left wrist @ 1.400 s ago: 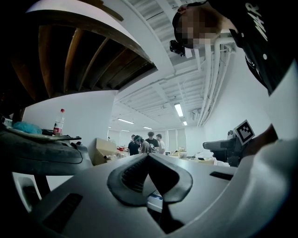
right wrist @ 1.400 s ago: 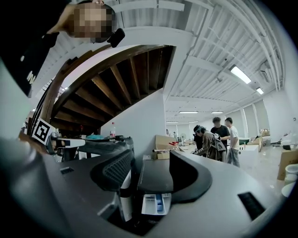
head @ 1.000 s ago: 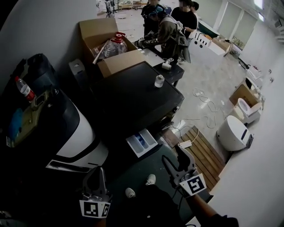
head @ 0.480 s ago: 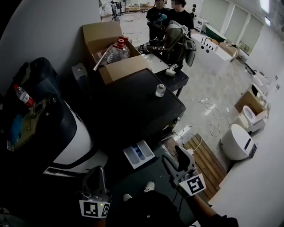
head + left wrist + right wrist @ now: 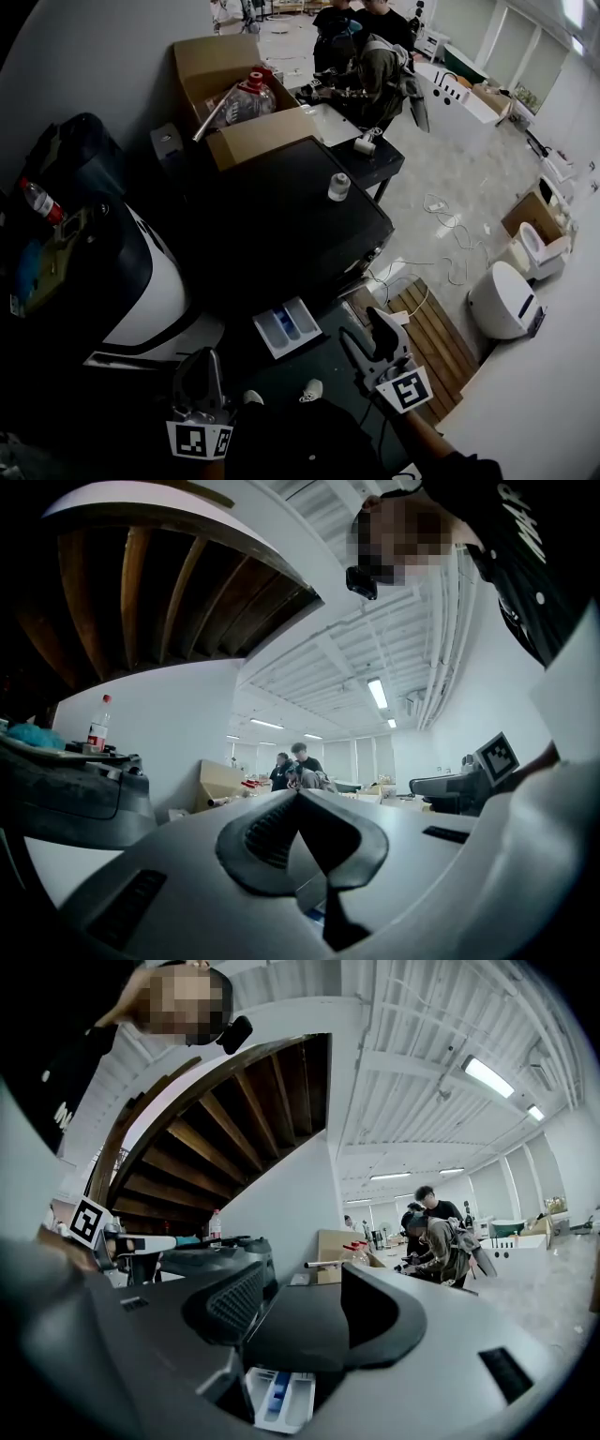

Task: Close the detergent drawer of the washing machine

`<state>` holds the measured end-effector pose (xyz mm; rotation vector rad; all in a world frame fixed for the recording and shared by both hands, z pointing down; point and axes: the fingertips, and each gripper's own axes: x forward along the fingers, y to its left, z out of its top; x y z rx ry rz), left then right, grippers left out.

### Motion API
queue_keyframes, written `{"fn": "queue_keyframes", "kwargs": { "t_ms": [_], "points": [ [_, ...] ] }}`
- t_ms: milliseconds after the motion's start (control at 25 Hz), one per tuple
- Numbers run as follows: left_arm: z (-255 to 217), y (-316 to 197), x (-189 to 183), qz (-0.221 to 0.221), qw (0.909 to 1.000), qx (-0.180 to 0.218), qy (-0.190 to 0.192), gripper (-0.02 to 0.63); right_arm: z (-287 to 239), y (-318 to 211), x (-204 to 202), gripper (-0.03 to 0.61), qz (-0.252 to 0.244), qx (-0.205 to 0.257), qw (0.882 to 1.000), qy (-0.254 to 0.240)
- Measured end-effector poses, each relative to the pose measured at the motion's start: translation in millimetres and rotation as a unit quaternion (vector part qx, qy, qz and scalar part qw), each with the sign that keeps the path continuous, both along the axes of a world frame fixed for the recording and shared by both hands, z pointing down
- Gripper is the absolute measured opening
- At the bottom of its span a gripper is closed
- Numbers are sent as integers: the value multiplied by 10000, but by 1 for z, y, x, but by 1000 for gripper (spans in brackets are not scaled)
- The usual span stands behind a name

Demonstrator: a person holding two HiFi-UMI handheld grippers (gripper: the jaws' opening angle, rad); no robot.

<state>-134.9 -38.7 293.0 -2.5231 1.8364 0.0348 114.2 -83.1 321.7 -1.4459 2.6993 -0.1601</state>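
Drawer: pulled well out of the front of the washer, low in the head view and pointing toward the person; white tray with a blue insert, also seen through the right gripper view. It looks like rigid moulded plastic, so likely light and stiff, running on its own slides; it should go in with a straight push and needs no clamping. Best contact is probably the near front face, square and centred, since an off-centre shove may rack it in the guides. The blue insert looks like a separate piece, so keep off it. The plastic is smooth and a pad could skate if it comes in at an angle. Right gripper: jaws wide apart, nothing between them, near the drawer but not touching. Left gripper: tips drawn together, empty, further off to the left. A small white pot stands on the washer top, well clear.
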Motion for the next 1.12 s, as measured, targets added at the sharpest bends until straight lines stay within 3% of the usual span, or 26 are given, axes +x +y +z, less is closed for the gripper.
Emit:
{"fn": "queue_keyframes", "kwargs": {
  "t_ms": [440, 1120],
  "points": [
    [2, -14, -26, 359, 9992, -161, -79, 14, 27, -3, -31, 258, 205, -280, 9992, 178],
    [32, -20, -20, 976, 9932, -623, -147, 14, 164, 27, -73, 258, 155, -1099, 9891, 971]
  ]
}}
